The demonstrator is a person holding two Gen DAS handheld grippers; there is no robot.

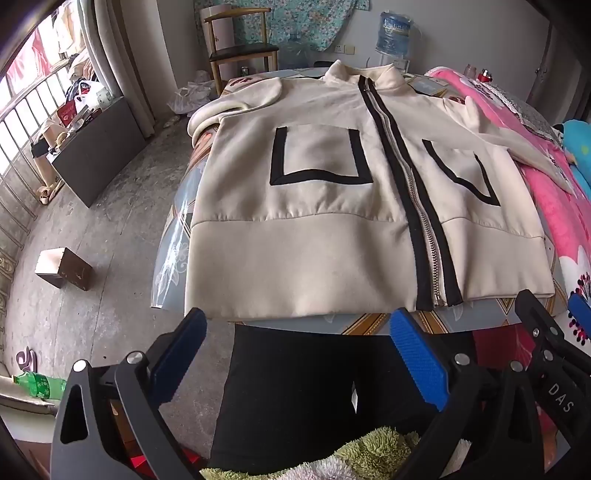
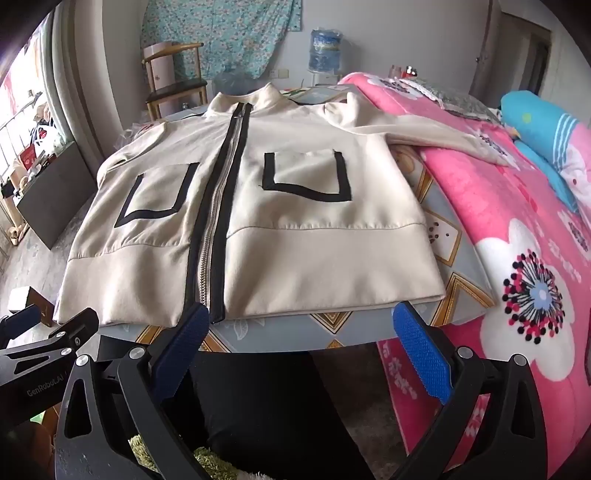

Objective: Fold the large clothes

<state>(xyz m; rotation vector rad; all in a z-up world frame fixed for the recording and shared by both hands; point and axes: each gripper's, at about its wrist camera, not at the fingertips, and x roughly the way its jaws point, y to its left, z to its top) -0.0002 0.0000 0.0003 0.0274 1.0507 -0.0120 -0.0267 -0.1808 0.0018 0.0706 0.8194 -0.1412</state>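
A pink floral blanket (image 2: 517,229) crowds the table's (image 2: 458,243) right edge, with one sleeve draped onto it, and a wooden chair (image 1: 236,48) and water jug (image 1: 397,33) stand beyond the collar. My left gripper (image 1: 295,354) and right gripper (image 2: 301,350) both hang spread wide and empty just short of the hem. The cream jacket (image 1: 332,229) lies flat on the table, zipped, with black-edged pockets.
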